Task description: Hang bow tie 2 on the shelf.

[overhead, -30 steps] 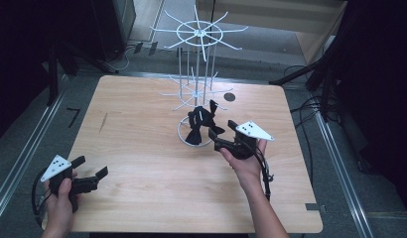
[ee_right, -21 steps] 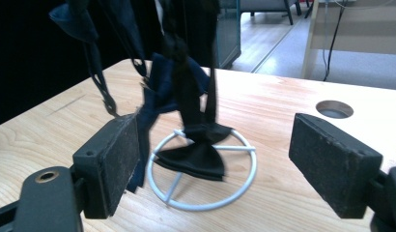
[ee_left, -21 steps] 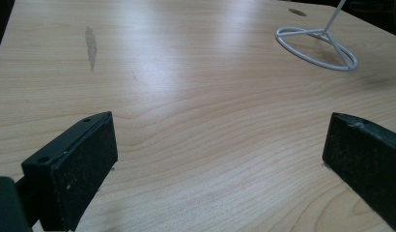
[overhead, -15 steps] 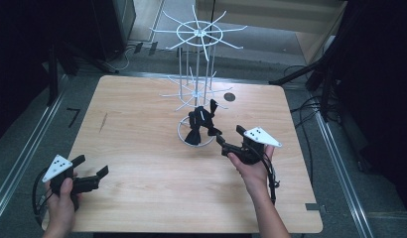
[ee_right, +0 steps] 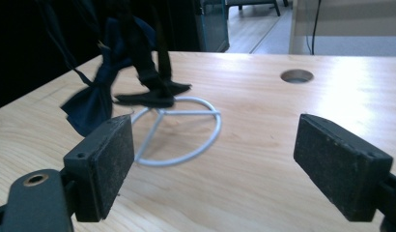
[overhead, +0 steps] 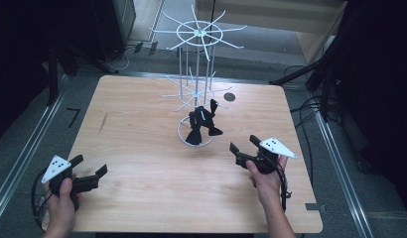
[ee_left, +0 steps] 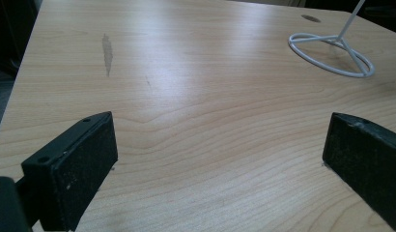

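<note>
Your left gripper [overhead: 87,173] sits low at the table's [overhead: 142,198] near left corner, jaws wide with nothing between them; bare wood runs ahead of it in the left gripper view, with a grey smudge [ee_left: 107,48] farther off and the left edge close beside it. Your right gripper [overhead: 245,148] is at the near right, well inside the right edge; its jaws have just been opening and now stand wide, nothing between them, with open wood between it and the rack [overhead: 197,74]. Past the jaws, the rack's white ring base [ee_right: 179,135] rests on the table's middle; the dark cloth [overhead: 201,124] hangs on the rack just above that ring, apart from both grippers. Beyond, a round hole [overhead: 230,96] lies near the far edge; the rack's spokes spread above the far half.
</note>
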`<state>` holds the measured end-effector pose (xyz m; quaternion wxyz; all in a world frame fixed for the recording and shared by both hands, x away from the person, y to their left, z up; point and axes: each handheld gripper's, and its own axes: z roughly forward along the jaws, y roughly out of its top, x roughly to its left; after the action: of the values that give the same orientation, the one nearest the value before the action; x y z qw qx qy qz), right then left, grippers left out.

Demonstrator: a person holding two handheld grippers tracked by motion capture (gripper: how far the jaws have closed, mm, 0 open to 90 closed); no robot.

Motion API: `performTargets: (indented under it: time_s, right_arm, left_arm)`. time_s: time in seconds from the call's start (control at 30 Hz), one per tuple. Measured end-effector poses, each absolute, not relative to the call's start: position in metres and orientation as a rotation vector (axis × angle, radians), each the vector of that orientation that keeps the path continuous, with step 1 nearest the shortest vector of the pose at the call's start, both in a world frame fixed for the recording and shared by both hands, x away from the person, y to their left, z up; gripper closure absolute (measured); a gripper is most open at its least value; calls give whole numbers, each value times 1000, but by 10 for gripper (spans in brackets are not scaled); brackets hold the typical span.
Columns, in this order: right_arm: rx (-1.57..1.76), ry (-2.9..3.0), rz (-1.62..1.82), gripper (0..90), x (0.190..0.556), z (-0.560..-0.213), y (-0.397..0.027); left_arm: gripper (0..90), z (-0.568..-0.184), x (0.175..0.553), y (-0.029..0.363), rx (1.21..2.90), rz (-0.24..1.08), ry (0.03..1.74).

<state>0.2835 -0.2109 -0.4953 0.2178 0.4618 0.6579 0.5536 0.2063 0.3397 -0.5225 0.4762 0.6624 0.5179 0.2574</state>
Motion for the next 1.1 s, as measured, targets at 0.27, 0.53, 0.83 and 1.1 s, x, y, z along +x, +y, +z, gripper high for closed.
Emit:
performTargets:
  time_s: [0.27, 0.53, 0.83, 1.1]
  right_arm:
    - [1259, 1785, 1529, 152, 275, -507, -234]
    - [1292, 1800, 1479, 145, 260, -519, -265]
    - [1331, 1801, 1462, 143, 247, -527, -293]
    - [1326, 1837, 1428, 142, 233, -531, -301]
  left_arm:
    - [0, -522, 206, 340, 1619, 631, 1267]
    - [0, -522, 206, 340, 1616, 632, 1266]
    - [0, -522, 206, 340, 1615, 634, 1267]
    - [0, -522, 206, 340, 1615, 636, 1265]
